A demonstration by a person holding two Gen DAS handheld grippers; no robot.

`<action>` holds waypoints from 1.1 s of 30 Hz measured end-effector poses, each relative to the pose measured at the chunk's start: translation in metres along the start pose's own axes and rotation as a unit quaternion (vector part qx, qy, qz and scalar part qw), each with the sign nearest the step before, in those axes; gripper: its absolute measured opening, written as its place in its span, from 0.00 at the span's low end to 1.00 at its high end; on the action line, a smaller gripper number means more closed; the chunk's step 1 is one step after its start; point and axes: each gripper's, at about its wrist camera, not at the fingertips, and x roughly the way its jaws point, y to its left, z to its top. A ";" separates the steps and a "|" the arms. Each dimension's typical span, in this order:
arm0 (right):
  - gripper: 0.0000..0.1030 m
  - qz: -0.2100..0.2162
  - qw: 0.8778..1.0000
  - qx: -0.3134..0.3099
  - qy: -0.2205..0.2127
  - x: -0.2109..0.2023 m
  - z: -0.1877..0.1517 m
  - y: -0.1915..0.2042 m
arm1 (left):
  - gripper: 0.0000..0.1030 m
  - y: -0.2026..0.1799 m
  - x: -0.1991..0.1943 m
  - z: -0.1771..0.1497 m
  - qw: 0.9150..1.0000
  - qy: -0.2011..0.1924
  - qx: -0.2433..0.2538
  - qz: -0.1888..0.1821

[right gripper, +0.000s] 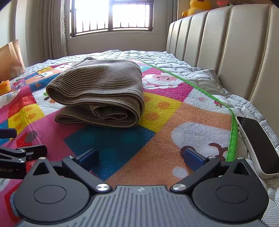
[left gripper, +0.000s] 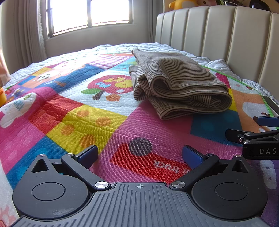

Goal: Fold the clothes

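The folded striped garment (left gripper: 176,82), brown with thin dark lines, lies in a thick bundle on the colourful play mat (left gripper: 83,111) that covers the bed, well ahead of both tools. Its long axis runs away from the cameras toward the window (right gripper: 111,15), roughly parallel to the padded headboard (right gripper: 226,48); the near end shows the stacked, rolled layers with their open curl facing the cameras, and the rounded fold runs along the side toward the headboard, seen on the right in the right wrist view (right gripper: 97,94). In the left wrist view a looser flap of the cloth bunches on the bundle's left side. The left hand-held gripper (left gripper: 140,156) hangs low over the pink and red part of the mat with its blue-padded fingers (left gripper: 88,155) spread wide and nothing between them, apart from the garment. The right hand-held gripper (right gripper: 141,158) sits just beside it, over the blue and orange patches, its jaws likewise wide apart and empty; its tip shows at the right edge of the left view (left gripper: 252,141). A phone (right gripper: 258,146) in a pale case lies on the quilted mattress cover just past the mat's green border (right gripper: 232,138), near the right tool's outer finger. A yellow plush toy (right gripper: 195,7) sits on top of the headboard, and curtains (right gripper: 52,28) hang left of the window
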 end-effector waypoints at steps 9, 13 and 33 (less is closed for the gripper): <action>1.00 0.000 1.000 0.000 0.000 0.000 0.000 0.000 | 1.00 0.000 0.000 0.000 1.000 0.000 0.000 0.000; 1.00 0.000 1.000 0.000 0.000 0.000 0.000 -0.001 | 1.00 0.000 0.000 0.000 1.000 -0.001 0.000 0.000; 1.00 -0.001 1.000 0.000 0.000 0.000 0.000 -0.001 | 1.00 0.000 0.001 -0.001 1.000 -0.002 -0.001 0.000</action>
